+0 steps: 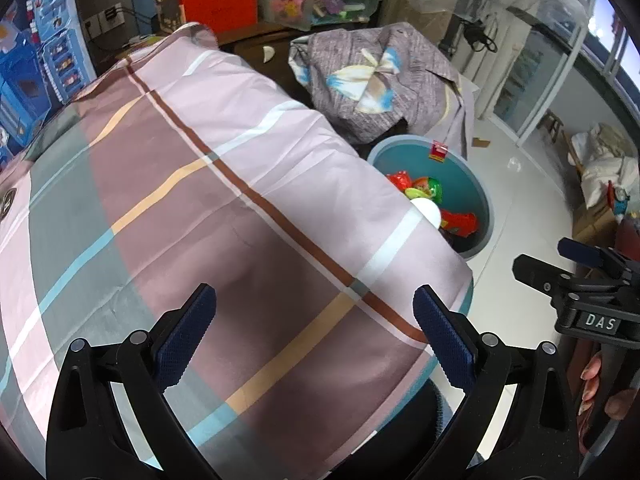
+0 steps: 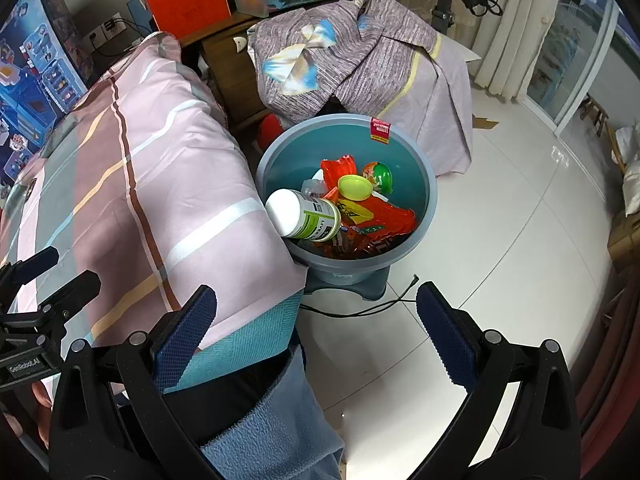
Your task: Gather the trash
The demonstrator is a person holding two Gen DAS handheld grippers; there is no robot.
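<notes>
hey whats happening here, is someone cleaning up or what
A person holds a two-finger gripper in each hand and is collecting trash. Right now the left gripper and the right gripper are both open and hold nothing. The blue bin on the floor beside the bed already has trash in it: a white bottle leaning at the rim, red wrappers and a yellow lid. The bed's striped cover shows no trash in these views.

A smooth matt plastic bin point(image 2: 424, 200) at frame centre holds glossy crinkled wrappers point(image 2: 380, 216) and a shiny plastic bottle point(image 2: 304, 216), beside soft woven striped cloth point(image 2: 160, 184) and glossy floor tiles point(image 2: 520, 260).
</notes>
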